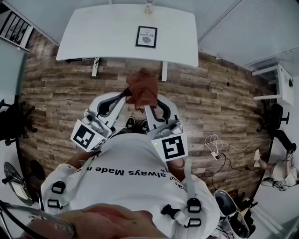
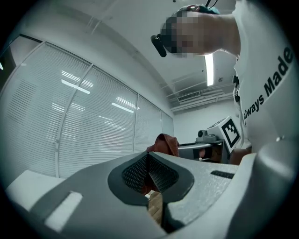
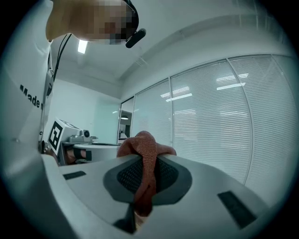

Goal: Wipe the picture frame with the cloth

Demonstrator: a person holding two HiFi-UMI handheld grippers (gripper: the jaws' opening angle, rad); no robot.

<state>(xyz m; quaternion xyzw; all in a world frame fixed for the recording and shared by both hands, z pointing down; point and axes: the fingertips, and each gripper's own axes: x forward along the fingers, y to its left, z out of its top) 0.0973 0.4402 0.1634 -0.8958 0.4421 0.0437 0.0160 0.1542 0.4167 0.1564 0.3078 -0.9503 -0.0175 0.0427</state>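
Note:
A small black picture frame [image 1: 146, 36] with a white print stands on the white table [image 1: 93, 37], far ahead of both grippers. A rust-red cloth [image 1: 142, 88] hangs bunched over the wooden floor, short of the table. My right gripper [image 1: 144, 105] is shut on the cloth [image 3: 145, 144], which is pinched between its mesh pads and bulges above them. My left gripper [image 1: 126, 93] is shut, its tip right beside the cloth [image 2: 164, 142]; in the left gripper view its pads [image 2: 140, 170] meet with nothing between them. Both grippers point upward at the ceiling and blinds.
A small object [image 1: 149, 7] stands at the table's far edge. Cables [image 1: 215, 144] lie on the wooden floor at the right. An office chair [image 1: 14, 121] is at the left and a white shelf [image 1: 280, 84] at the right. The person's shoes [image 1: 135, 123] show below the grippers.

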